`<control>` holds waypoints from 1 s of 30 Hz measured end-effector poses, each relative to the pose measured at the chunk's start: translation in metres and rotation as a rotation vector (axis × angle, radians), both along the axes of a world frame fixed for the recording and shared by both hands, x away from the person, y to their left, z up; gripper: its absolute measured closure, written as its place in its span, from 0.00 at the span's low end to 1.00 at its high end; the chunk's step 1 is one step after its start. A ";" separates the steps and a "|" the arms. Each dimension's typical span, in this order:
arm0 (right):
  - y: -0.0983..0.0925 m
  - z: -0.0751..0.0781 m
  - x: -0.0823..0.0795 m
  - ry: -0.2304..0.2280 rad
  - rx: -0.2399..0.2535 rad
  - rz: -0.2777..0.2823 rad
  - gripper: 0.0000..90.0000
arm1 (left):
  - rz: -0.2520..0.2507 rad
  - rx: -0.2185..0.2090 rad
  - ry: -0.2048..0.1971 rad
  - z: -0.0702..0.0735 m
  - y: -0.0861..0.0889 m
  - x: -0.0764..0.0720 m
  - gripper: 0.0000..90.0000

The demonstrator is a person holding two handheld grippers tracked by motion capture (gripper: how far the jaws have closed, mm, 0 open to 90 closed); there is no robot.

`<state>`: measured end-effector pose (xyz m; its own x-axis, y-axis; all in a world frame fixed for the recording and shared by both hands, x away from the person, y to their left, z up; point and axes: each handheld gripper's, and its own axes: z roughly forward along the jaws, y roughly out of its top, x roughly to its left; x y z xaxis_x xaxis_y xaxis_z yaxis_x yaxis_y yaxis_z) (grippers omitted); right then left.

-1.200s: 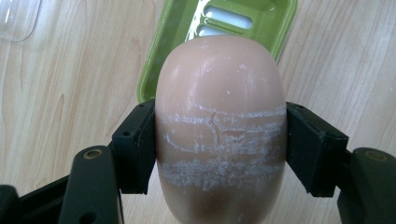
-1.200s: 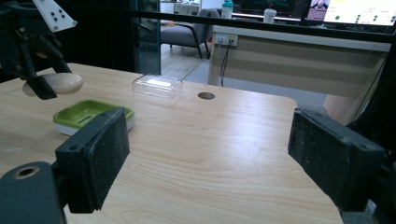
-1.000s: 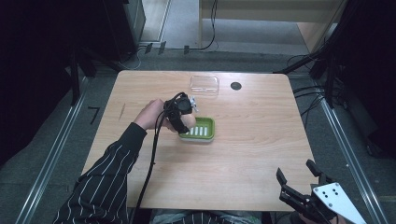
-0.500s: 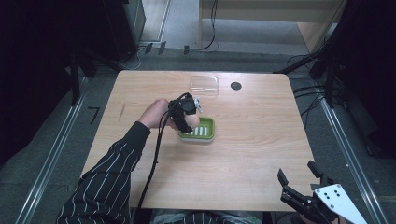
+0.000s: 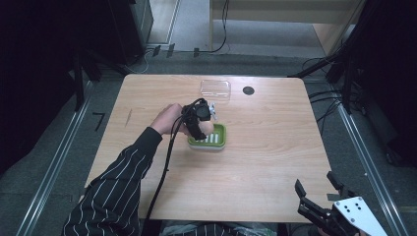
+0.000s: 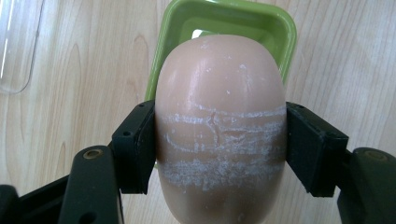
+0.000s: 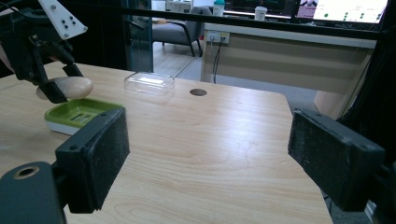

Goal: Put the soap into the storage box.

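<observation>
Left gripper (image 5: 200,125): jaws clamped on the soap bar's two sides
Soap bar (image 6: 219,126): held just above the green soap dish (image 6: 275,28), overlapping its edge at the table's centre
Clear lid (image 5: 215,88): laid at 12 o'clock from the dish, apart from it
Right gripper (image 5: 319,196): jaws spread wide with nothing between them, kept at 5 o'clock off the table (image 5: 275,147) corner

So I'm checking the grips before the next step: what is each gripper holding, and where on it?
The left gripper clamps the soap bar across its middle; the right gripper holds nothing.
</observation>
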<state>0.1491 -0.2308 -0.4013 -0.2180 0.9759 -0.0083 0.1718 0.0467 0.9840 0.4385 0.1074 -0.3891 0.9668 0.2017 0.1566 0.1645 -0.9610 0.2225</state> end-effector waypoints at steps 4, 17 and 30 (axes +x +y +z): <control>-0.001 0.000 -0.001 0.001 -0.001 -0.005 0.15 | -0.013 0.002 -0.002 -0.003 -0.003 0.002 0.37; -0.002 0.000 -0.003 -0.001 0.000 -0.012 0.15 | -0.030 -0.007 -0.009 -0.016 -0.009 0.005 0.37; -0.002 0.000 -0.003 0.000 0.002 -0.012 0.15 | -0.036 -0.005 -0.008 -0.030 -0.015 0.011 0.37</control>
